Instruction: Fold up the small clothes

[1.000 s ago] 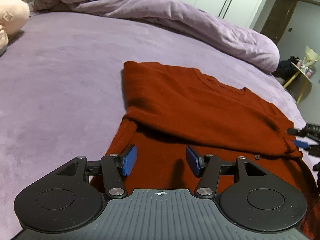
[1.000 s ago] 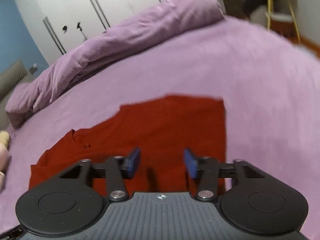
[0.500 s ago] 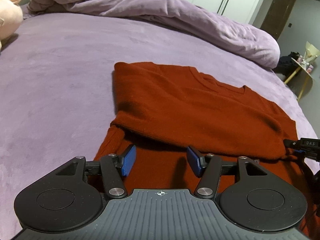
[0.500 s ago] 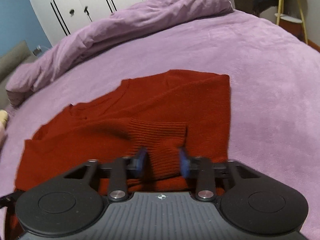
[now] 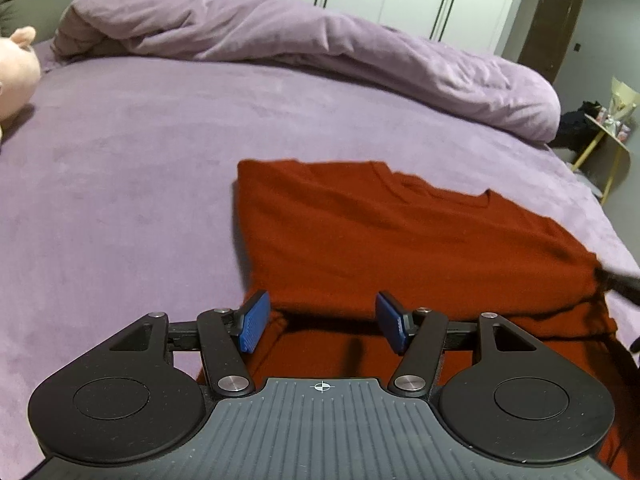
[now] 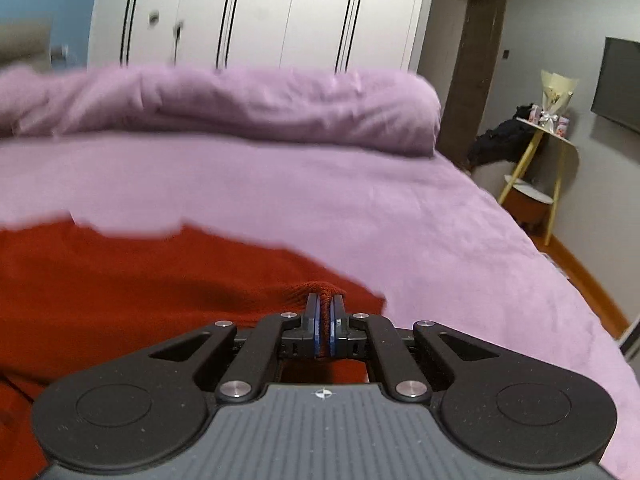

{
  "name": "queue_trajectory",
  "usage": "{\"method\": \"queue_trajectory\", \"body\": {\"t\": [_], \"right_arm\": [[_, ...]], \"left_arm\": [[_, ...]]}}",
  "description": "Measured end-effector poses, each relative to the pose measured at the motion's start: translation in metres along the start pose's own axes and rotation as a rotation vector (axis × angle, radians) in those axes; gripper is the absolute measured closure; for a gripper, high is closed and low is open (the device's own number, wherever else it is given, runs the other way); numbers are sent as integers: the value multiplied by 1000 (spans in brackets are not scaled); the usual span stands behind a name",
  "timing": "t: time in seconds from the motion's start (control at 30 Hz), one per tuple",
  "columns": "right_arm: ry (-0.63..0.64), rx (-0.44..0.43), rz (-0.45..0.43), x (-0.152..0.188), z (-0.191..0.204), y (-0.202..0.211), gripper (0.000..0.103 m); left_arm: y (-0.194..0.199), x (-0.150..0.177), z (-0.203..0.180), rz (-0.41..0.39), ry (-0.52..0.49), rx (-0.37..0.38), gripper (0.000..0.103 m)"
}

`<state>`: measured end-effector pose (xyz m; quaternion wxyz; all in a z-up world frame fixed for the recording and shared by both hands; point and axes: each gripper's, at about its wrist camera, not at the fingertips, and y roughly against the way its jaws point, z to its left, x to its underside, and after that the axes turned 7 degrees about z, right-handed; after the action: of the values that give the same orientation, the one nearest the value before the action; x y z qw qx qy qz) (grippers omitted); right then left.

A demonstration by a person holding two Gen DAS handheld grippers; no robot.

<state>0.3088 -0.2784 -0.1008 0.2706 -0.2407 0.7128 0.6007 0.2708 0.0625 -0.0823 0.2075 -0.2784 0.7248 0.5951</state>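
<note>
A rust-red knitted sweater (image 5: 380,236) lies flat on the purple bed (image 5: 120,180), neckline toward the far side and one side folded over. My left gripper (image 5: 323,322) hovers open over the near left part of the sweater; its blue pads (image 5: 254,322) stand apart and touch no cloth. In the right wrist view my right gripper (image 6: 325,320) is shut, its pads pinching a ribbed fold of the sweater (image 6: 140,280) at its right edge. A dark blurred tip (image 5: 618,286) at the far right of the left wrist view meets the sweater there.
A rumpled purple duvet (image 5: 320,52) runs along the far side of the bed. A pink plush toy (image 5: 16,72) lies at the far left. A yellow-legged side table (image 6: 548,136) stands off the bed's right side, and white wardrobe doors (image 6: 260,12) line the back.
My right gripper rolled level and closed its jaws on the ribbed sleeve fold. The left gripper drew back a little from the sweater and stays open.
</note>
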Motion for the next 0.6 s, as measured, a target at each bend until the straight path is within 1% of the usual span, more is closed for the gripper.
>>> {"method": "queue_trajectory", "body": {"t": [0.07,0.1,0.13,0.17,0.2,0.27,0.3,0.33,0.37,0.4,0.43,0.47,0.5,0.53,0.57,0.6], "right_arm": [[-17,32,91,5,-4,-13,99],[-58,55,110,6,-7,-14,99],[-106,65,98,6,-9,-11,97],[-149,66,63,5,-9,-4,95],[-170,44,31,4,-5,4,93],[-134,-108,-17,2,16,13,90],[-90,-198,-26,0,30,15,88],[-45,-267,-26,-2,46,15,86],[-3,-327,-23,-3,62,14,86],[33,-368,-30,-4,74,12,86],[70,-392,-44,-4,85,9,86],[100,-389,-46,-5,92,5,86],[132,-369,-37,-6,97,-3,86],[152,-332,-28,-6,95,-12,86],[157,-293,-21,-7,86,-23,86],[146,-242,-18,-7,71,-34,86]], "left_arm": [[-1,-3,-2,-9,-16,-1,37],[-3,-5,-4,-9,-22,-3,37],[-7,-8,-7,-5,-27,-6,37],[-11,-11,-11,-1,-29,-8,37],[-15,-15,-16,0,-34,-3,37],[-29,-22,-30,0,-67,23,33],[-39,-26,-38,0,-85,18,33],[-47,-27,-45,-4,-100,1,33],[-55,-29,-51,-9,-121,-17,33],[-65,-30,-57,-15,-143,-46,33],[-72,-31,-60,-21,-159,-74,32],[-79,-32,-63,-29,-179,-99,29],[-84,-32,-64,-37,-200,-118,27],[-89,-33,-63,-49,-227,-136,22],[-93,-34,-61,-59,-251,-146,17],[-96,-35,-58,-68,-264,-155,15]]}}
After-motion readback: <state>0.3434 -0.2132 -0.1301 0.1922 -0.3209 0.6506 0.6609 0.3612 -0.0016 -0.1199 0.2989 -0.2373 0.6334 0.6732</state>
